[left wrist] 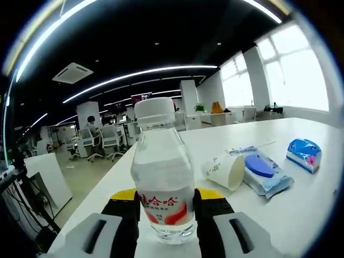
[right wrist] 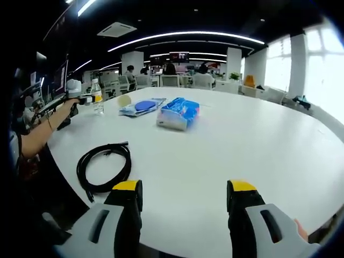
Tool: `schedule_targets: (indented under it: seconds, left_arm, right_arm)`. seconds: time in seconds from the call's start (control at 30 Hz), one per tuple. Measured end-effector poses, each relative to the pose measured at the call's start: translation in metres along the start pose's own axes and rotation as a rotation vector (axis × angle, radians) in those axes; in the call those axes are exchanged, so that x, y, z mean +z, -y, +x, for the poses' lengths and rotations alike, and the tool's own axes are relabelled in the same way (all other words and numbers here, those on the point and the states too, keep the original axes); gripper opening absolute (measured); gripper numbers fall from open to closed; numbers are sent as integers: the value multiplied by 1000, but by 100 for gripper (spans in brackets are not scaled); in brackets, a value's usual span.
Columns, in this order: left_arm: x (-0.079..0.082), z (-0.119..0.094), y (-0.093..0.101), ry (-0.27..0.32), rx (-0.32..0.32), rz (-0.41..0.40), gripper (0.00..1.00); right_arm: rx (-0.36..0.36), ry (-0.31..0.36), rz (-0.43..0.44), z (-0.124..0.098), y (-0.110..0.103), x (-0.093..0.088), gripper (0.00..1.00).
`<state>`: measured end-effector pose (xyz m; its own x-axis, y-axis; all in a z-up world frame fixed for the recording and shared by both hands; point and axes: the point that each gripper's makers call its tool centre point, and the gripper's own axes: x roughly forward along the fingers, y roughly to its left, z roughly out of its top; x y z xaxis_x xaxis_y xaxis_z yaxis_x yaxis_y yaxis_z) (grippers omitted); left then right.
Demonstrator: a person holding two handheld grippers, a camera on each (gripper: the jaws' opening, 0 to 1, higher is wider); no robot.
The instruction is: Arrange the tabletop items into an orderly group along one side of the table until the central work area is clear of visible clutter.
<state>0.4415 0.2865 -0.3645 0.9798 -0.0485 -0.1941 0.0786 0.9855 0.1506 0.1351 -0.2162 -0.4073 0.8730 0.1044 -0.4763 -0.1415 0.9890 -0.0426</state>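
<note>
A white table [right wrist: 258,140] is seen carrying a coiled black cable [right wrist: 103,165], a blue tissue pack [right wrist: 178,114], a wet-wipes pack [left wrist: 262,171] and a paper cup [left wrist: 226,171] lying on its side, mouth toward the camera. A water bottle [left wrist: 163,169], upright near the table's edge with its white cap uppermost, is clamped between the left gripper [left wrist: 166,215] jaws; red Chinese characters are printed on its label. The right gripper [right wrist: 185,200] is held wide open over bare tabletop, nothing in it.
</note>
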Motion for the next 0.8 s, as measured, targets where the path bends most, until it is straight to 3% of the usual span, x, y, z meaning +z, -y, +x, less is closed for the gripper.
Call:
schedule_targets:
  seconds: [0.8]
  left_arm:
    - [3,4,19,1,-20,10,39]
  right_arm:
    - [6,2,10,1,3,-2,61]
